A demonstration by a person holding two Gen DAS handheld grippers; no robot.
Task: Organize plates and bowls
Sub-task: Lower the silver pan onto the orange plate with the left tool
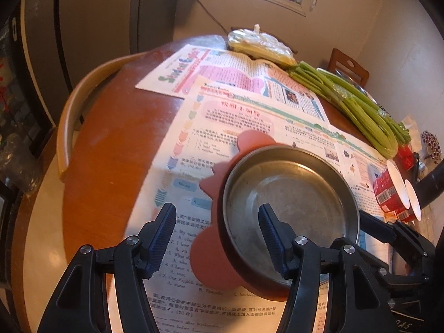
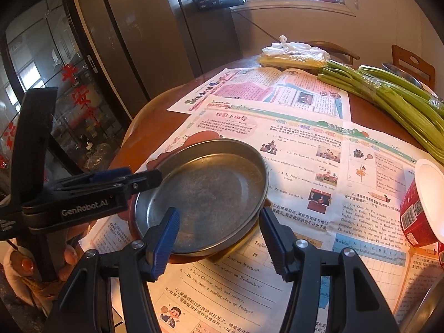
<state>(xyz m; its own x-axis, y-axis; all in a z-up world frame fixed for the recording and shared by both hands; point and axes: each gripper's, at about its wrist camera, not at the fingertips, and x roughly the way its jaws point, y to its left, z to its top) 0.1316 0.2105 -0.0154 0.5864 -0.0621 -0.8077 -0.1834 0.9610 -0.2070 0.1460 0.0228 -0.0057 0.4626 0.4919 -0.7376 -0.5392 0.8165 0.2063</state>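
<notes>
Left gripper (image 1: 217,238) spread wide, one finger over the metal plate (image 1: 288,194), the other outside its rim, pinching nothing. Right gripper (image 2: 219,238) likewise spread, straddling the near edge of the same plate (image 2: 205,191). Sat on a reddish mat (image 1: 249,141), on newspaper (image 1: 249,111) over the round table (image 1: 111,127). Red paper cups (image 1: 394,191) lay on their sides just right of the plate; green stalks (image 1: 355,102) well beyond it. Judged as the reaching step, no grasp yet. Next: closing on the rim, then lifting level.
</notes>
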